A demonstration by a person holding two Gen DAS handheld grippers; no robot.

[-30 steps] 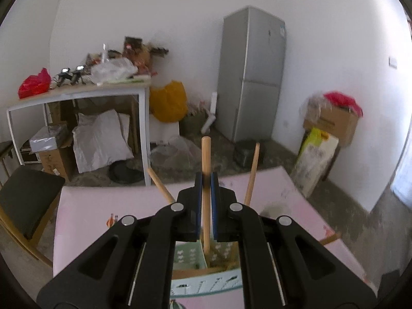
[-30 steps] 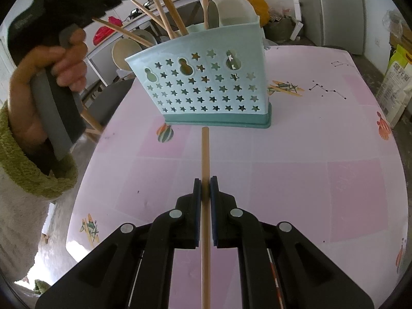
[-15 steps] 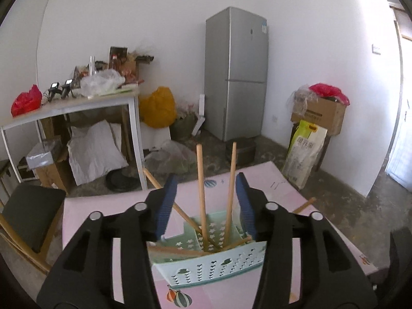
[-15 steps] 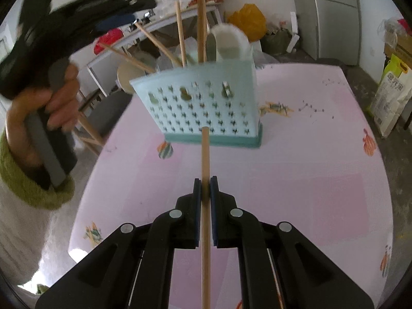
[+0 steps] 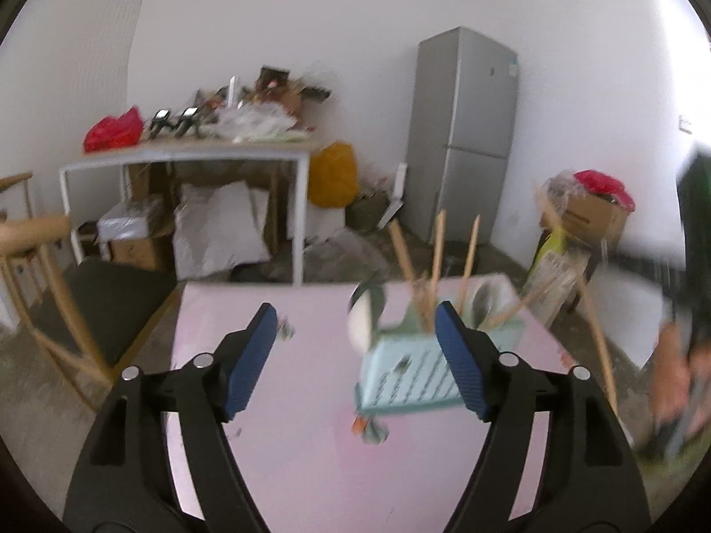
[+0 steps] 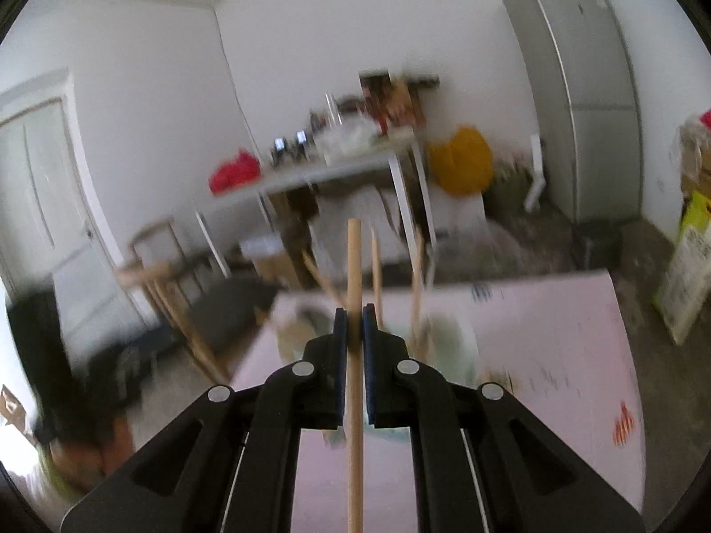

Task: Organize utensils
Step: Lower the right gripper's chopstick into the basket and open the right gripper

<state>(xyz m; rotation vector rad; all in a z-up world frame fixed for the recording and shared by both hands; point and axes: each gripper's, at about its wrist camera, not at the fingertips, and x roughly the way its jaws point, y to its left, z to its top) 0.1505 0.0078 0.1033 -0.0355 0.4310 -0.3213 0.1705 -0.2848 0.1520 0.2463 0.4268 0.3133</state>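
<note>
Beyond both sets of jaws stands a grey refrigerator (image 5: 464, 133) against the far wall, up and to the right of them; left of it a white-framed side table (image 5: 186, 155) heaped with clutter, with a yellow bag (image 5: 333, 175) on the floor between the two; a wooden chair (image 5: 53, 275) sits far left of the left gripper's spread fingers. The pink table (image 5: 311, 399) fills the space under and ahead of the jaws in both views.

The left gripper (image 5: 355, 355) is released, its blue pads wide apart with nothing between them; the pale teal utensil basket (image 5: 400, 373) stands on the table just inside the right-hand pad, partly hidden by that finger, blurred, with several wooden handles (image 5: 437, 257) rising from it, leaning slightly apart, and a white ladle bowl at its left edge.

The right gripper (image 6: 354, 324) is clenched on a wooden stick (image 6: 355, 266); its long axis runs straight along the fingers, one end pointing ahead past the fingertips, the other passing back between the arms and out of the bottom edge of the view; beyond the fingertips the basket and its handles show only as a smear, just right of the stick.
</note>
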